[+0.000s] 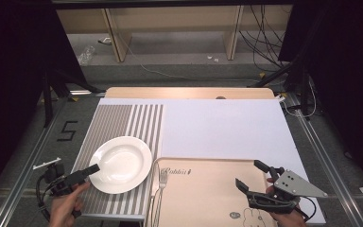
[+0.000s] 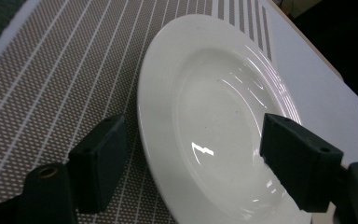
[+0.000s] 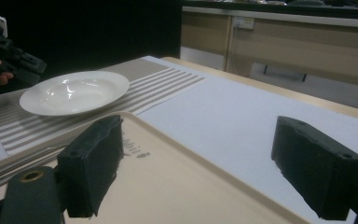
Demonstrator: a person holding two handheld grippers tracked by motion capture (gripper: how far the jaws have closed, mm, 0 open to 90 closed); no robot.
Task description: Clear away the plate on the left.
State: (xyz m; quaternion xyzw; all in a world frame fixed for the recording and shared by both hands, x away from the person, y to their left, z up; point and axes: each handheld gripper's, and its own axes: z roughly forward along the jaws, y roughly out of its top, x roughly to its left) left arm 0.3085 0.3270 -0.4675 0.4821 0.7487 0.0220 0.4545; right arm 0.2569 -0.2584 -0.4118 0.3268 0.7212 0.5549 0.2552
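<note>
Both grippers gape, holding nothing; we grab the hard, slippery, breakable white plate [image 2: 214,116] at its seven o'clock rim.

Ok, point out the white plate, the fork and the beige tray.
white plate [image 1: 123,163], high view, centre of its bowl.
fork [image 1: 162,178], high view, near its tines.
beige tray [image 1: 203,198], high view, bare middle of its surface.

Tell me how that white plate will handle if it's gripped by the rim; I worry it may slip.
The plate looks glazed and glossy, with sharp reflections, so the left gripper, whose open jaws straddle its rim, may slide on it. It seems rigid ceramic, probably heavy for its size and breakable if dropped. Held by one edge, it would likely tilt downward.
</note>
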